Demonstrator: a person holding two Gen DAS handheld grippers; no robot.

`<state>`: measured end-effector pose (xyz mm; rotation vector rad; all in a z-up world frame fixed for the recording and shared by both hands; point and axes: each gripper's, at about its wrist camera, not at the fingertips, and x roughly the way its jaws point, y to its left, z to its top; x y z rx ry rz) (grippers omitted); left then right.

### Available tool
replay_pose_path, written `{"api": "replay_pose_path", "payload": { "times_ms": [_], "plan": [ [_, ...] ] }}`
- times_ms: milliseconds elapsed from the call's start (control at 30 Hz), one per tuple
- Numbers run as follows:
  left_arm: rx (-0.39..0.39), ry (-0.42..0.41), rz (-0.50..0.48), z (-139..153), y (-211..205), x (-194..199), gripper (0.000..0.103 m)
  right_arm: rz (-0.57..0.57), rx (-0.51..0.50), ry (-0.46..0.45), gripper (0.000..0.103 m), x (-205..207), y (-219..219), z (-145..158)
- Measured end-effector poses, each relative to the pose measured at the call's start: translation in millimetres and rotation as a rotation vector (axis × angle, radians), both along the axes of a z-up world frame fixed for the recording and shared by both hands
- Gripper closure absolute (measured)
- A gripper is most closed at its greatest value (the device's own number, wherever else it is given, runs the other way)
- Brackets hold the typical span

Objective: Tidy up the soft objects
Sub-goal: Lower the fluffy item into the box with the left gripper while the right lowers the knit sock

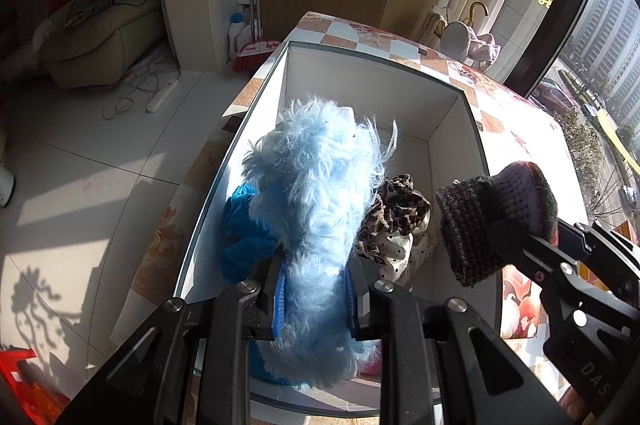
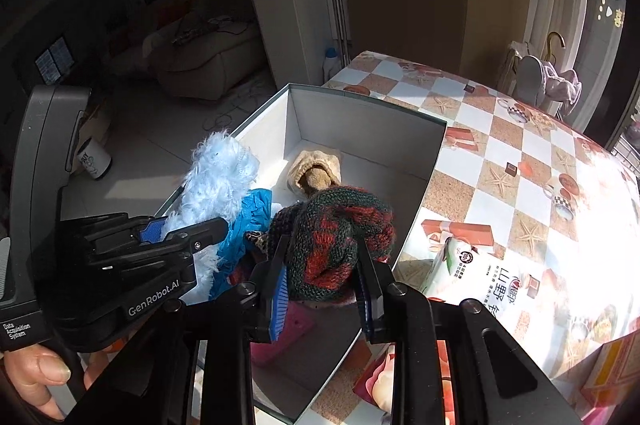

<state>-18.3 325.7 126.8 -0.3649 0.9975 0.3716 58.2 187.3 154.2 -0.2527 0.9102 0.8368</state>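
At the far left the floor (image 1: 80, 153) lies open and sunlit beside the table (image 2: 520, 161), whose left edge runs close along the white box (image 1: 360, 73). The box's left wall sits nearly flush with that table edge; its far and right walls stand tall, and the far half of its bottom is bare.

The left gripper (image 1: 316, 289) is clamped on one fluffy pale-blue piece (image 1: 316, 185), held upright above the near-left part of the box. Below it, inside the box, lie one bright blue cloth (image 1: 240, 225), one leopard-print cloth (image 1: 396, 213), one white dotted cloth (image 1: 400, 249) and a pink piece (image 2: 280, 337) at the near end. Farther in rests one beige knitted piece (image 2: 316, 169), apart from the heap.

To the right, the right gripper (image 2: 324, 277) is closed tight on one red-and-green knitted piece (image 2: 340, 237), held over the box near its right wall. Right of the box the checked tabletop is wide and mostly open, with one printed packet (image 2: 480, 277) just beside the box wall. A thumb (image 2: 36, 373) shows at the left gripper's handle.
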Motion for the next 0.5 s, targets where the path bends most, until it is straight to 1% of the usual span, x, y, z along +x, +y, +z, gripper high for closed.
{"api": "replay_pose_path", "payload": {
  "times_ms": [233, 267, 333, 500],
  "plan": [
    [-0.002, 0.005, -0.002, -4, -1, 4, 0.078, -0.06, 0.048, -0.002, 0.073, 1, -28, 11],
    [-0.002, 0.004, 0.002, -4, -1, 5, 0.076, -0.072, 0.053, 0.001, 0.073, 1, -34, 12],
    [0.006, -0.006, 0.005, -1, 0, 7, 0.075, -0.093, 0.059, 0.004, 0.073, 2, -42, 14],
    [0.01, -0.022, -0.015, 5, -5, 9, 0.076, -0.103, 0.062, 0.01, 0.073, 5, -44, 16]
  ]
}}
